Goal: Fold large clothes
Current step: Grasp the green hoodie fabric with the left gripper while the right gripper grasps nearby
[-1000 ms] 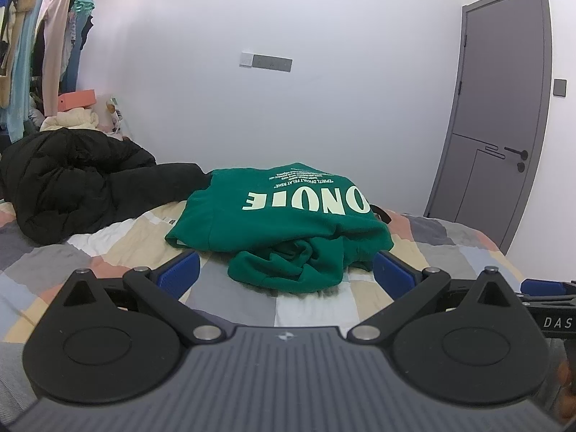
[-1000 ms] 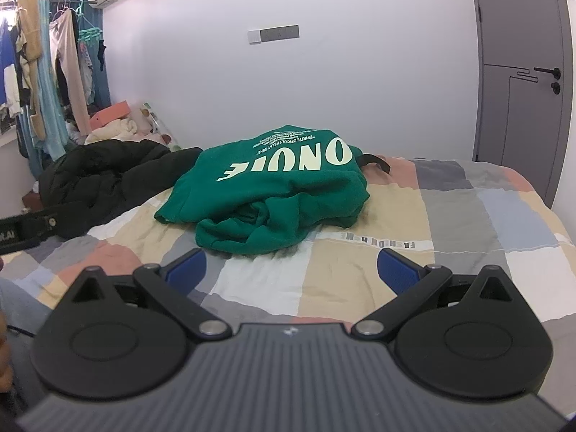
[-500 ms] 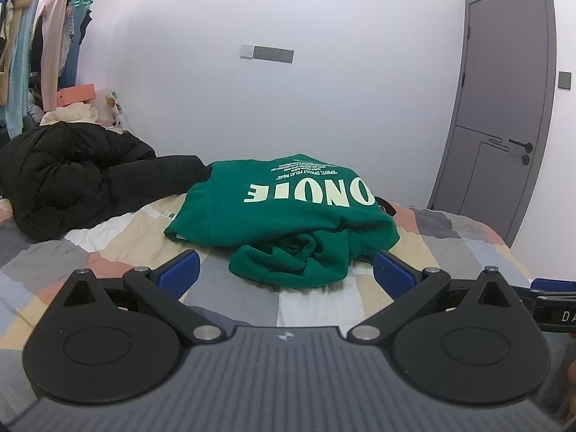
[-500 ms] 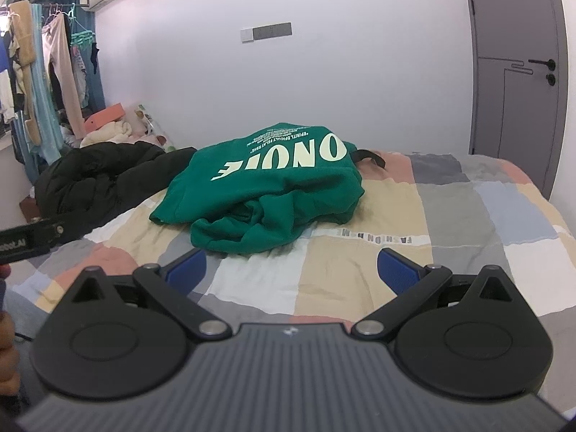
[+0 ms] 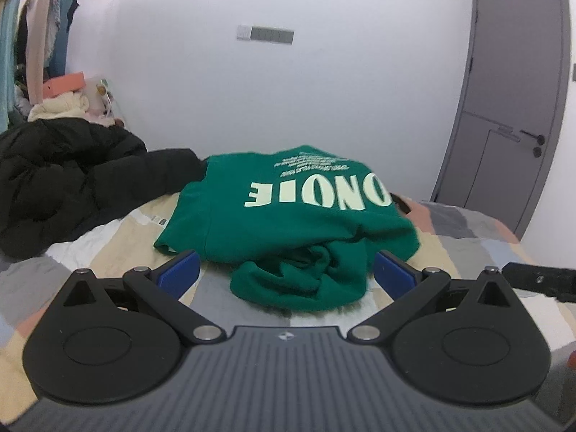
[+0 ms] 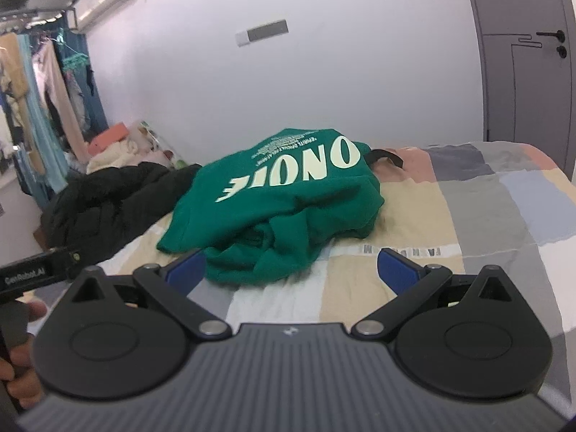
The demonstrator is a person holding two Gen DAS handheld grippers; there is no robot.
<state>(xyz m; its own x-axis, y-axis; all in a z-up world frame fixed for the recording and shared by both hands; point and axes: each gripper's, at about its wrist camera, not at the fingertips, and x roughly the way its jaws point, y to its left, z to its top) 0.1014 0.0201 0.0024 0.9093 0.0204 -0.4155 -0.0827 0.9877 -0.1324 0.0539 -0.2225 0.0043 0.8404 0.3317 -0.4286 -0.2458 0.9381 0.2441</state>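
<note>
Both cameras have pushed in: the green sweatshirt point(image 5: 288, 223) now looms larger at centre frame, its crumpled hem right between the left gripper point(image 5: 286, 273) fingers. In the right view it has slid left, and the frame tilts.

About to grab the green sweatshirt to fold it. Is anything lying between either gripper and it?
Nothing visible. Only bare patchwork bedspread lies between the open left gripper or open right gripper and the green sweatshirt. The black jacket sits off to its left side.
</note>
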